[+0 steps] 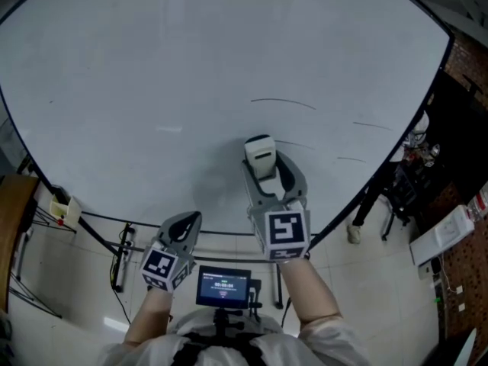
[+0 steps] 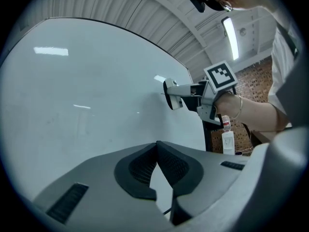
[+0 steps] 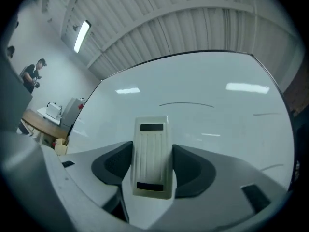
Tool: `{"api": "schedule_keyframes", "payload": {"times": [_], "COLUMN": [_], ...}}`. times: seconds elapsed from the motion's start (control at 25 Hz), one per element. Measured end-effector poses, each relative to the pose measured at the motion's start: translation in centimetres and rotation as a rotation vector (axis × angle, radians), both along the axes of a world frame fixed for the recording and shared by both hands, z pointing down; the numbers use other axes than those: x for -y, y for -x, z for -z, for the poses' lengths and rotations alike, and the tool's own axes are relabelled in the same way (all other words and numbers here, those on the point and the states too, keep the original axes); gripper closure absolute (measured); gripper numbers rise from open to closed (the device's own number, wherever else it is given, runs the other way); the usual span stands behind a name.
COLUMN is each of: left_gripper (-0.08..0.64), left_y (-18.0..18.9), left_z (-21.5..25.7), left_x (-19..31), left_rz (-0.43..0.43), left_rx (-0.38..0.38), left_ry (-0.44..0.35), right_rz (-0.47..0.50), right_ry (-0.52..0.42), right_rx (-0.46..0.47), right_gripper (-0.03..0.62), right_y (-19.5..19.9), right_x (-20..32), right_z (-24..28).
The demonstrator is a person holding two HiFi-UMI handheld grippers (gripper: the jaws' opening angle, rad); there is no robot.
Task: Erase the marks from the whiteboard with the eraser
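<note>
the right hand-held gripper (image 3: pixel 152 164) has its jaws closed on the sides of a pale plastic eraser (image 3: pixel 152 156), which stands up between them with its ribbed back toward the camera. in the head view that hand-held gripper (image 1: pixel 264 172) reaches forward and the eraser (image 1: pixel 260 157) sits at its tip, over the lower middle of the whiteboard (image 1: pixel 191 90). the left hand-held gripper (image 2: pixel 157 146) has its jaw tips together with nothing between them; it hangs lower and to the left (image 1: pixel 191 221), off the board's bottom edge.

thin dark marks (image 1: pixel 282 101) curve across the board above and to the right of the eraser, with more short strokes (image 1: pixel 374 125) further right. the right gripper view shows the long arc (image 3: pixel 186 104) above the eraser.

only the left gripper view shows the eraser (image 2: pixel 171 94) side-on, its face up at the board. only the right gripper view shows a person (image 3: pixel 31 74) far off on the left beside a desk (image 3: pixel 43 117). only the head view shows a small screen (image 1: pixel 223 287) at the wearer's chest.
</note>
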State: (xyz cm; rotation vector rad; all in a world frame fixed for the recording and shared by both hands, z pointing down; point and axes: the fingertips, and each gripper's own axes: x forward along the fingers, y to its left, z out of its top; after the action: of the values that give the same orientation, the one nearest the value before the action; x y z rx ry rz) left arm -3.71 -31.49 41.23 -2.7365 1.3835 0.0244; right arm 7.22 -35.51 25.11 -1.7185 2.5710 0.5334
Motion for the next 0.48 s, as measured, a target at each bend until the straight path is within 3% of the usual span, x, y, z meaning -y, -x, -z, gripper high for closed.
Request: {"api": "schedule_keyframes", "payload": {"times": [0.2,0.36,0.48], "left_gripper": [0.554,0.554,0.554], "left_y": [0.9,1.2,1.3], "left_z": [-0.5,-1.1,-1.1], "left_x": [0.8,1.2,1.6], "left_rz": [0.005,0.008,0.004], "left_rx": [-0.003,-0.006,-0.007], "left_ry": [0.010,0.024,0.029], "right_rz": [-0.002,-0.046,-0.030], "right_ry": [-0.038,-0.107,-0.146], "right_rx": [-0.095,-0.193,-0.176], "right_gripper": [0.333,0.331,0.331], "right_y": [4.4,5.1,4.8], "right_x": [1.6,2.2,2.2], "right_z": [1.1,0.7,1.2]}}
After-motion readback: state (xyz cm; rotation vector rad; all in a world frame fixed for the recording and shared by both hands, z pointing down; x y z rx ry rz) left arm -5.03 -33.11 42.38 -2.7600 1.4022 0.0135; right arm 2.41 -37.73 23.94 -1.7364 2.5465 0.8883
